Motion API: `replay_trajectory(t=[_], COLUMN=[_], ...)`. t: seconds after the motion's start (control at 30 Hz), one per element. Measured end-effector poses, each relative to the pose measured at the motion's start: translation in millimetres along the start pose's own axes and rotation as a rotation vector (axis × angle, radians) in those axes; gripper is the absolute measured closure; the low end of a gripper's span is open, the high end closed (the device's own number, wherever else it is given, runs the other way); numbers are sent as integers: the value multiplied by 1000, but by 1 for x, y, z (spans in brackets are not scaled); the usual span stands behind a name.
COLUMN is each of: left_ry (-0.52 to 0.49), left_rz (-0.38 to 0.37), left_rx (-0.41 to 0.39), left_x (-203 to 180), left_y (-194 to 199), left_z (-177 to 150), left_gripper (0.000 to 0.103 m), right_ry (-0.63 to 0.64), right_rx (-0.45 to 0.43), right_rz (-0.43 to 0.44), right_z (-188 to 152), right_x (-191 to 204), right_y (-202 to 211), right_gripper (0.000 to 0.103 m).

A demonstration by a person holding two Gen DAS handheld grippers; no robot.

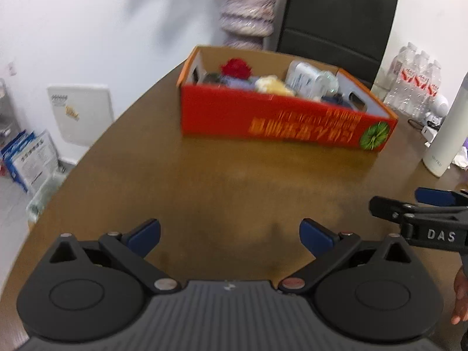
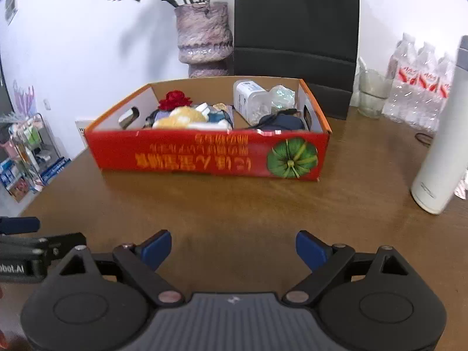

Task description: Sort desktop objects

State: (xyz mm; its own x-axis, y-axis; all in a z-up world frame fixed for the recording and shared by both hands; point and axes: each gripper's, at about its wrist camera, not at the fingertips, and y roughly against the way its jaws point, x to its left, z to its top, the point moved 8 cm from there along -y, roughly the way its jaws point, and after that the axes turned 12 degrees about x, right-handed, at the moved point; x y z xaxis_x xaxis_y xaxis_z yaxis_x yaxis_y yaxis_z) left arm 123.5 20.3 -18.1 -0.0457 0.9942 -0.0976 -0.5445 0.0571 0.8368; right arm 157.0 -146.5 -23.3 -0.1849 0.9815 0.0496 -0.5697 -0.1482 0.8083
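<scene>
Brown wooden table [image 2: 234, 204] fills most of both views, white wall behind. Far left on the floor, a wire rack [image 2: 32, 152] with packets. On the tabletop near left edge, left gripper [image 1: 229, 238] hangs over bare wood, blue pads [image 1: 146, 237] spread wide, nothing between them. Just beside it the right gripper [image 2: 233, 248], also over bare table, jaws wide apart and empty. Both sit well short of the box.

Centre, further back: red cardboard box [image 2: 204, 158] with orange lettering and a green pumpkin print, upright on the table. A divider splits it. Left compartment holds a red flower [image 2: 174, 99], a yellow plush thing [image 2: 178, 117] and some blue and white bits, blurred. Right compartment holds a white container [image 2: 248, 93], a clear crinkly item [image 2: 280, 96] and a dark blue object [image 2: 280, 122].

Behind the box, a purple-grey vase [image 2: 204, 35] with dried flowers, then a black chair [image 2: 295, 29]. Right of that a glass [image 2: 371, 93], a pack of water bottles [image 2: 418, 87], and a tall white flask [image 2: 438, 146] standing on the table edge.
</scene>
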Motion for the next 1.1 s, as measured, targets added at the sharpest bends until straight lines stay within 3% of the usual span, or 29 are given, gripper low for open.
replay_trajectory(t=[0.33,0.57,1.1], left_ry=[7,-34,-52], left_rz=[63,92,104], left_rx=[-44,-59,-94], left_x=[0,-4,-7], left_y=[14,19,14], left_z=[-53,-67,-65], left_gripper=[0,0,0], right_ry=[51,18,1], right_rx=[-6,-36,-34], right_rz=[-29,-30,-38], right_z=[-63,-89,-93], right_x=[14,17,16], right_y=[12,22,25], right_gripper=[11,0,0])
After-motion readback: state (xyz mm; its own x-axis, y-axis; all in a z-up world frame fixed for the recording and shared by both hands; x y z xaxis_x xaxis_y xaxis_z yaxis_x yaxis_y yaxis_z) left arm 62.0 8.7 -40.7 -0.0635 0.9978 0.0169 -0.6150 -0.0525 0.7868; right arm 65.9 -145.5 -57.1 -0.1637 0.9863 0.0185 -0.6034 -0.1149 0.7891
